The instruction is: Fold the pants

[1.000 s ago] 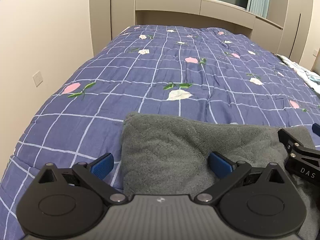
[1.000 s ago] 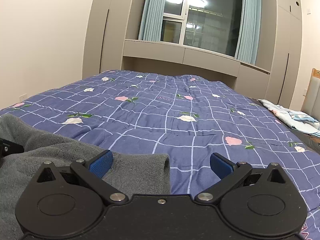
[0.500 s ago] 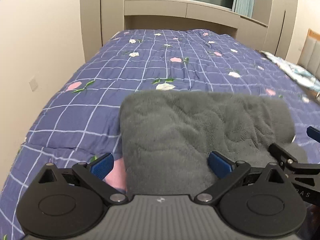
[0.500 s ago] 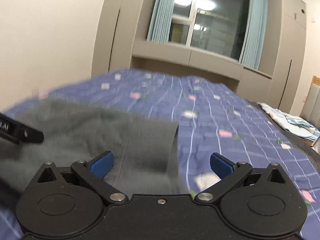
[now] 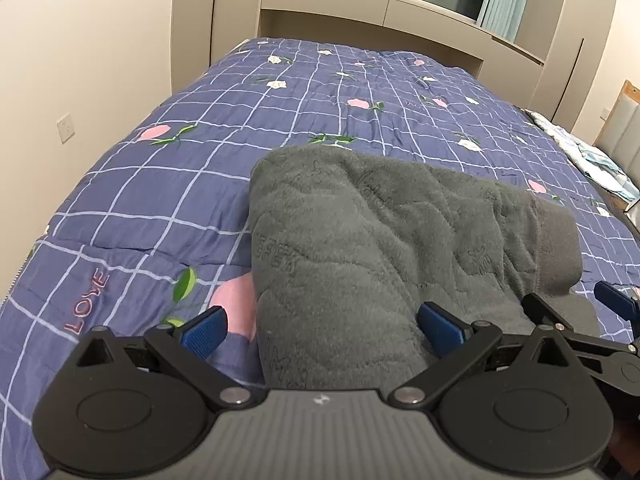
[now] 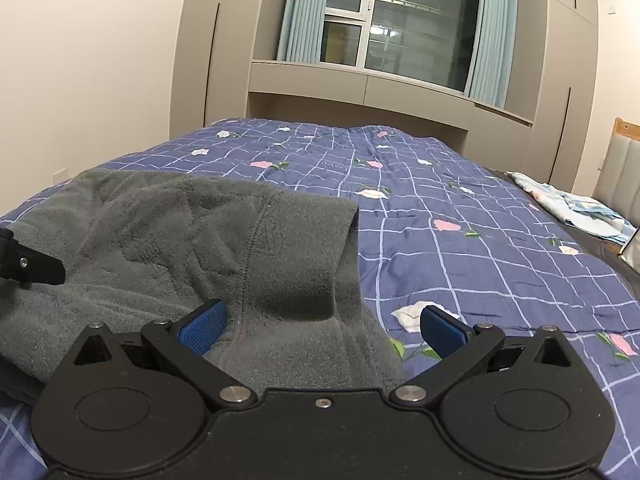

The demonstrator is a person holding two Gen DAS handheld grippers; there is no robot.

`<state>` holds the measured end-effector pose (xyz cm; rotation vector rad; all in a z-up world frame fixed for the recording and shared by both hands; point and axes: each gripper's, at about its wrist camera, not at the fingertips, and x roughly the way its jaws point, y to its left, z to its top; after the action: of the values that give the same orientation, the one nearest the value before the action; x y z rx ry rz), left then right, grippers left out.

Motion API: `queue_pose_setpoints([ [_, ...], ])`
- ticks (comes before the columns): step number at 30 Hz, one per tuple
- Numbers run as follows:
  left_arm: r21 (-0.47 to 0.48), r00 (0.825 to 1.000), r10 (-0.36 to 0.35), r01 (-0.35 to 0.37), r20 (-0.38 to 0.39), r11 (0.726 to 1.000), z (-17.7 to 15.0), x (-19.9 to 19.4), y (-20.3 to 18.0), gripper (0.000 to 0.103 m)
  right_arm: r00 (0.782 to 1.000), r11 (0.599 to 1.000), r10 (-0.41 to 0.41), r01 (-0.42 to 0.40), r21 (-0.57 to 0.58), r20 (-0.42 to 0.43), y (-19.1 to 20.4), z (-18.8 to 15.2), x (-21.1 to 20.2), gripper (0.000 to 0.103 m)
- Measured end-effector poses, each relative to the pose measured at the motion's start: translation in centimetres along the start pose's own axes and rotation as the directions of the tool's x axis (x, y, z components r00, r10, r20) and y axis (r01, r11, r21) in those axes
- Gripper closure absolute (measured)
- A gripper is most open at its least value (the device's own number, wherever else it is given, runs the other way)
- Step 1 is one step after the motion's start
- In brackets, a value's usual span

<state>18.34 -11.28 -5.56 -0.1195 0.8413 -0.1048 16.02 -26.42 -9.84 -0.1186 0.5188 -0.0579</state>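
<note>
While the left wrist camera looked along the bed, one pair of grey fleece pants lay folded in a thick bundle near the bed's near edge, toward its left side, with one darker cuff at the bundle's right end. The left gripper stood wide open with two blue pads, one on each side of the bundle's near end, holding nothing. At the lower right edge of that view the right gripper showed part of its black frame and one blue pad beside the cuff. One wall socket sat on the left wall.

In the right wrist view, the pants filled the left half, their hem sagging open like a pocket; I could not tell whether anything lay inside. The right gripper was spread wide, its left pad against the fleece and its right pad over the quilt, gripping nothing. One black finger of the left gripper rested on the pants at the left edge. One pale cloth lay at the bed's far right edge, and one window with two curtains stood beyond.
</note>
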Motion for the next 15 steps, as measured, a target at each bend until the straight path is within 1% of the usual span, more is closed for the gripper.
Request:
queue_pose_setpoints([
  [8, -0.006, 1.0, 0.001, -0.001, -0.002, 1.0, -0.16, -0.39, -0.07, 0.001, 1.0, 1.0, -0.007, 0.007, 0.005, -0.005, -0.03, -0.03, -0.21, 0.001],
  [15, -0.01, 1.0, 0.0, 0.0, -0.004, 1.0, -0.19, -0.38, -0.09, 0.001, 1.0, 1.0, 0.002, -0.002, 0.026, -0.006, -0.35, -0.19, -0.2, 0.001],
])
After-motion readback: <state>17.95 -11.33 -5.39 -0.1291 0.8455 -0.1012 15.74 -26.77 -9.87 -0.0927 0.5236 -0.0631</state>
